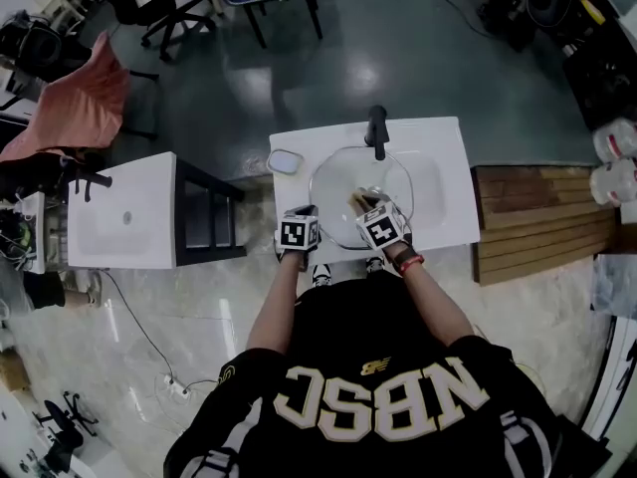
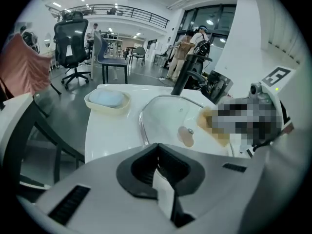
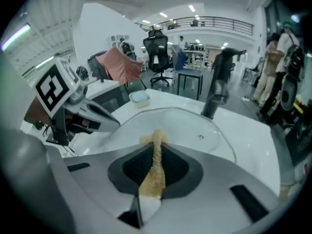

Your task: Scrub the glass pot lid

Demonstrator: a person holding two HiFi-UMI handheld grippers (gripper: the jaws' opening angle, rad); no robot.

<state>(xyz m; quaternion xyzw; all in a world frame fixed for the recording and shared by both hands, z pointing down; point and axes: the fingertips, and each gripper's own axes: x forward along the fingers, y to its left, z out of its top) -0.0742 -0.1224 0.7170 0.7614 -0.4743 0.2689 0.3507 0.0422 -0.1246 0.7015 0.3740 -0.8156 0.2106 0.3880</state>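
The round glass pot lid (image 1: 343,189) is held over the white sink basin, below the black faucet (image 1: 376,130). My left gripper (image 1: 299,232) is at the lid's near left edge and is shut on its rim (image 2: 142,128); the rim runs straight into my left gripper's jaws (image 2: 157,167). The lid's knob (image 2: 186,135) shows through the glass. My right gripper (image 1: 381,227) is shut on a tan scrubbing sponge (image 3: 156,167), whose tip rests on the lid (image 3: 190,126). The sponge (image 2: 214,125) is partly under a mosaic patch in the left gripper view.
A soap dish (image 1: 286,161) with a pale blue bar sits on the counter (image 1: 448,182) left of the basin. A second white sink unit (image 1: 124,212) stands to the left. Wooden pallets (image 1: 542,217) lie to the right, office chairs behind.
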